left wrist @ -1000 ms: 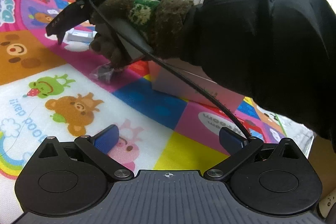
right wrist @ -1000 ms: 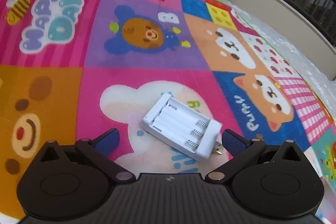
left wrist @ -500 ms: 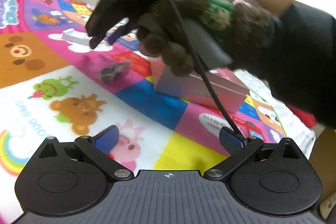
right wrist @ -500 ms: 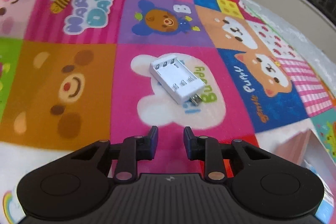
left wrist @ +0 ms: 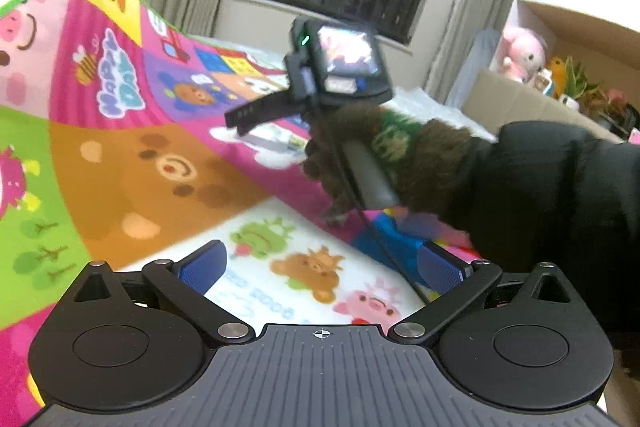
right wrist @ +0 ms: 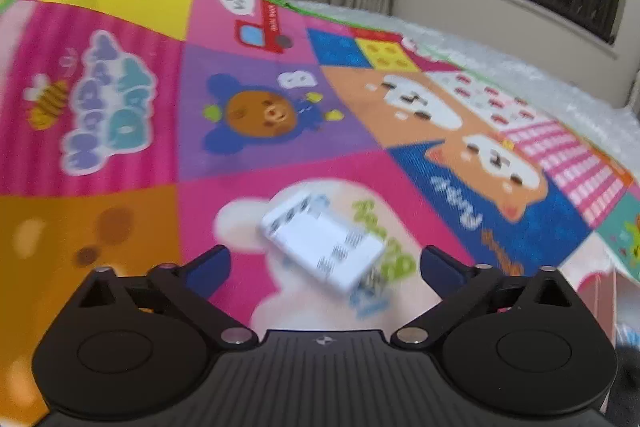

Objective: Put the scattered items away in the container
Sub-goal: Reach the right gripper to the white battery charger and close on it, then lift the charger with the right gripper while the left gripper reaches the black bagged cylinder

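Charger (right wrist: 324,247) w/ right hand-held gripper (right wrist: 325,265) just spread; glove (left wrist: 352,163) only left view.

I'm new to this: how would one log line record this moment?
right gripper: open, jaws just reopened | white battery charger: on mat, ungripped | left gripper: open, empty

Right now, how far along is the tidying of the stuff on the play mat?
Nothing looks put away yet; the inside of the pink box at the right edge is out of view. In hand: the right gripper, whose jaws have just been opening, stands wide and empty around the white battery charger, which lies on the mat. Left: gripping the charger and carrying it to the box. The left gripper is open and empty.
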Motion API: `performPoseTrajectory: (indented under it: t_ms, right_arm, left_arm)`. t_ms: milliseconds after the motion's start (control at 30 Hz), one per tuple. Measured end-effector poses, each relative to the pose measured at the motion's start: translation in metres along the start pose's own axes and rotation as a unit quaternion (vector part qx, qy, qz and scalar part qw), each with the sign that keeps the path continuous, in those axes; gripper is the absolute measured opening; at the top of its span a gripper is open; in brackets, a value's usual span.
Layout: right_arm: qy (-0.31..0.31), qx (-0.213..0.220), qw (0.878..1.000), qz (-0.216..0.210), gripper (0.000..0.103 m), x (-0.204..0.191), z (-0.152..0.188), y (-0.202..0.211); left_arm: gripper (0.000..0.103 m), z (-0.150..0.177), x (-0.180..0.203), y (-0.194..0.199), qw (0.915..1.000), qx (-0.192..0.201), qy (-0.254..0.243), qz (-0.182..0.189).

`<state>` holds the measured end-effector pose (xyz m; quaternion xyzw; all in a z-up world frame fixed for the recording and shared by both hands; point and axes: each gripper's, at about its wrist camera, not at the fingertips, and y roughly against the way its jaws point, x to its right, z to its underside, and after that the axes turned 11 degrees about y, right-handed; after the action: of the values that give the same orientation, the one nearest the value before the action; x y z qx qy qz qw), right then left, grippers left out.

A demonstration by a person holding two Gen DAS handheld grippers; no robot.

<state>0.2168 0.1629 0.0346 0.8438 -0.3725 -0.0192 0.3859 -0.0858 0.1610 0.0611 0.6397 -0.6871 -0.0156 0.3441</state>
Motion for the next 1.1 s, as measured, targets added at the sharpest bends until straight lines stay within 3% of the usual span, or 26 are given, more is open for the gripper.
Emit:
performPoseTrajectory:
  t_ms: [67,133,200,267,333,533,700,800,1000,1100]
  right_arm:
    - [0.014,-0.009,1.000,0.004,0.103,-0.003,-0.006,-0.019]
    - [0.018,-0.022,0.999,-0.019,0.103,-0.003,-0.010,-0.033]
    - [0.033,-0.028,0.998,-0.037,0.090,-0.007,-0.011,-0.037]
    - [0.041,-0.030,0.997,-0.060,0.059,-0.012,-0.010,-0.028]
    - [0.045,-0.041,0.995,-0.073,0.050,-0.017,-0.006,-0.014]
    - [0.093,-0.034,0.991,-0.087,0.049,-0.035,0.027,0.059]
    - [0.053,0.035,0.994,-0.095,0.048,-0.007,0.062,0.169]
    - [0.024,0.055,0.994,-0.088,0.048,0.017,0.099,0.227]
    - [-0.011,0.008,0.999,-0.033,0.048,0.053,0.204,0.271]
    - [-0.017,-0.013,1.000,0.011,0.062,0.060,0.248,0.276]
  left_arm:
    - [0.103,-0.002,-0.003,0.004,0.9999,0.005,0.001,0.011]
    - [0.103,-0.002,-0.003,0.001,0.9998,0.006,-0.001,0.017]
    - [0.103,-0.001,-0.004,-0.001,0.9998,-0.001,0.003,0.017]
    - [0.103,0.001,-0.005,-0.004,0.9999,-0.007,0.007,0.014]
    - [0.103,0.002,-0.002,-0.003,0.9999,-0.007,0.007,0.010]
    - [0.103,0.010,0.019,0.015,0.9998,-0.004,-0.012,0.013]
    - [0.103,0.028,0.039,0.016,0.9987,-0.031,-0.039,0.003]
    - [0.103,0.042,0.052,0.007,0.9971,-0.055,-0.053,-0.006]
    - [0.103,0.064,0.081,-0.007,0.9929,-0.088,-0.079,-0.009]
    - [0.103,0.071,0.097,-0.010,0.9901,-0.094,-0.103,-0.009]
